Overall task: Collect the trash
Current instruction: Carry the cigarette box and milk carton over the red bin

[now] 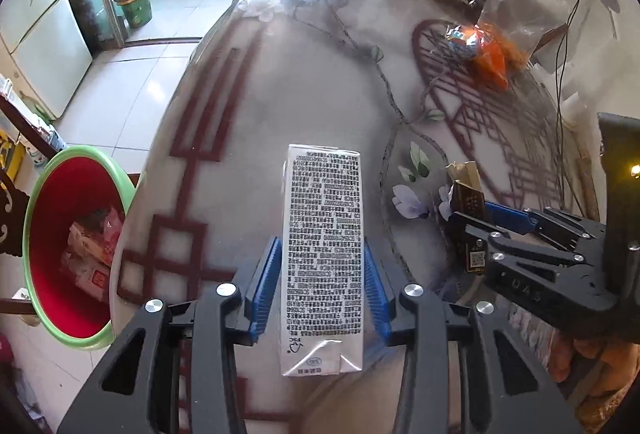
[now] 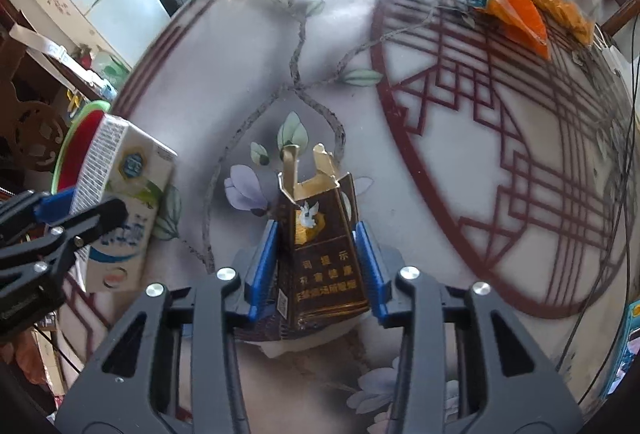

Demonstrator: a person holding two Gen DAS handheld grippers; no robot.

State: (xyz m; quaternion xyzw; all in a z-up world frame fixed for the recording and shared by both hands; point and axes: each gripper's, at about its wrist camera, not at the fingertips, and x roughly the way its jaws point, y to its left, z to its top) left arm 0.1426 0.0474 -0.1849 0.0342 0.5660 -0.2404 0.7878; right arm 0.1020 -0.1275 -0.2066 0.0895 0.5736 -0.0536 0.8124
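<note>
The glossy round table (image 1: 248, 154), printed with dark red lattice and flowers, carries the litter; a red bin with a green rim (image 1: 34, 218) stands off its near-left edge, low enough to take drops, with cartons already inside. The tall white milk carton (image 1: 322, 258) is clamped between the left gripper (image 1: 322, 274) pads by its narrow sides — a firm hold for carrying. The open-topped brown cigarette pack (image 2: 320, 258) is clenched in the right gripper (image 2: 320, 266). An orange snack wrapper (image 2: 516, 14) waits far right, likely next.
</note>
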